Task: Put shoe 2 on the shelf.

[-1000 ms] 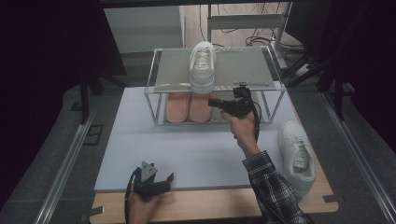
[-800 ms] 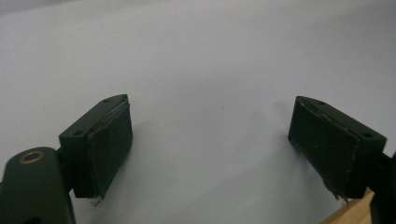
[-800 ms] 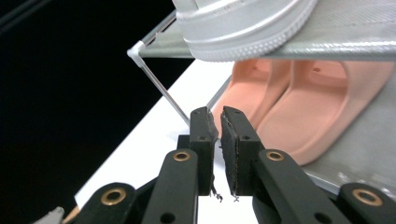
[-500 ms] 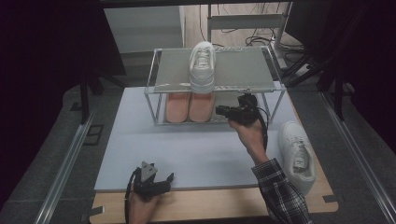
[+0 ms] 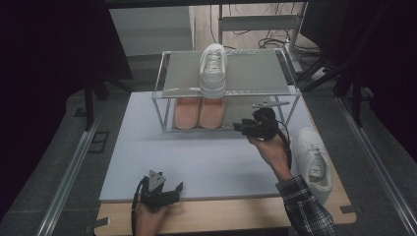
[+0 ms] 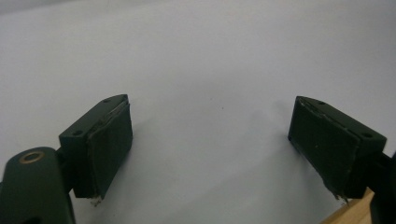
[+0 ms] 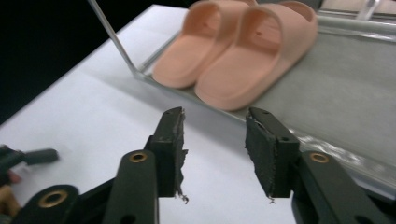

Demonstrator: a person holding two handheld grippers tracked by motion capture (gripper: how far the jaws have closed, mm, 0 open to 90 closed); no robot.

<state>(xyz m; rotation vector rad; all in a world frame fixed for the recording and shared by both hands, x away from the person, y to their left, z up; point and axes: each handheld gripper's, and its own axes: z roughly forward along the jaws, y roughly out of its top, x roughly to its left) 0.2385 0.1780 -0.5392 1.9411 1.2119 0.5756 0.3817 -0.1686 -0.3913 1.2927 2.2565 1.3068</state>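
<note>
White sneaker [image 5: 213,70] on rack's top shelf [image 5: 255,73], toe toward the near edge. Second white sneaker [image 5: 313,162] lies on the surface [image 5: 196,162] at its right side (partly on bare wood). Cables [image 5: 255,39] tangled on floor behind. Metal rail [image 5: 69,172] along left.

Right gripper [image 5: 239,127] drew back from rack [image 5: 169,91], lowered; jaws opening, empty.

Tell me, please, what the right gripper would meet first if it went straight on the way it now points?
Most likely the nearer pink slipper on the rack's lower shelf. The right gripper, jaws just opening with nothing between them, aims at its toe end; depth is unclear, so the shelf's front edge might come first.
</note>
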